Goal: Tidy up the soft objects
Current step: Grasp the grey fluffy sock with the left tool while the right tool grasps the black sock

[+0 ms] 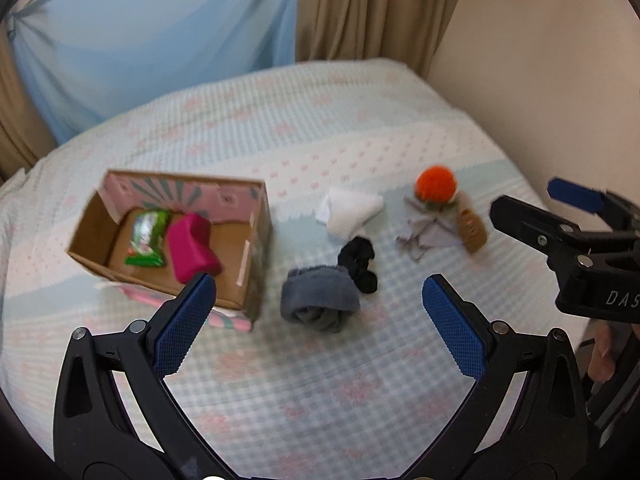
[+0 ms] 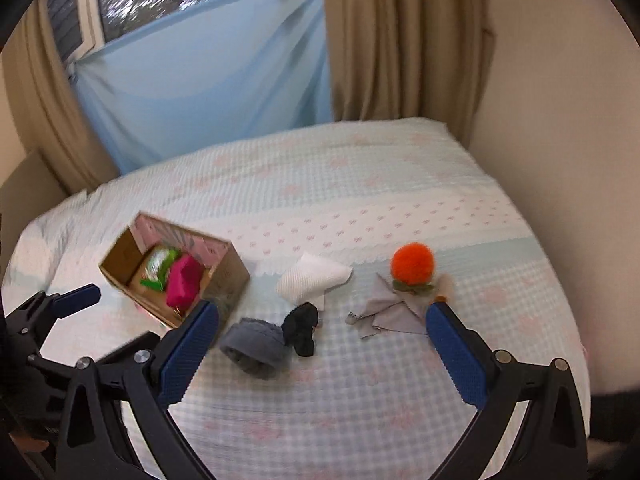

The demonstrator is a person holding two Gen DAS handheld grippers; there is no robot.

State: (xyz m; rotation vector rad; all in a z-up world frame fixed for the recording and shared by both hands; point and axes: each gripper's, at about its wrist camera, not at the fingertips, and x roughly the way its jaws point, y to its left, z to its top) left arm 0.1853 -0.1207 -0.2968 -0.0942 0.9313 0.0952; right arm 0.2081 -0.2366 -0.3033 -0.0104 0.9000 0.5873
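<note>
Six soft things lie loose on the bed point(image 1: 320, 128): a grey roll point(image 1: 318, 300), black socks point(image 1: 358, 264), a white cloth point(image 1: 350, 210), a grey rag point(image 1: 430, 228), an orange pompom point(image 1: 435, 186) and a tan piece point(image 1: 473, 230), perhaps knitted. One box point(image 1: 256, 240) holds two: a green packet point(image 1: 146, 238) and a pink pouch point(image 1: 192, 248). The left gripper point(image 1: 320, 320) and right gripper point(image 2: 322, 346) hang with jaws spread, empty, the grey roll just ahead between them.

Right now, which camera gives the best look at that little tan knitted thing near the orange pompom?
The left wrist view: the tan knitted piece lies fully visible beside the orange pompom. In the right wrist view, a blue finger hides nearly all of it.
</note>
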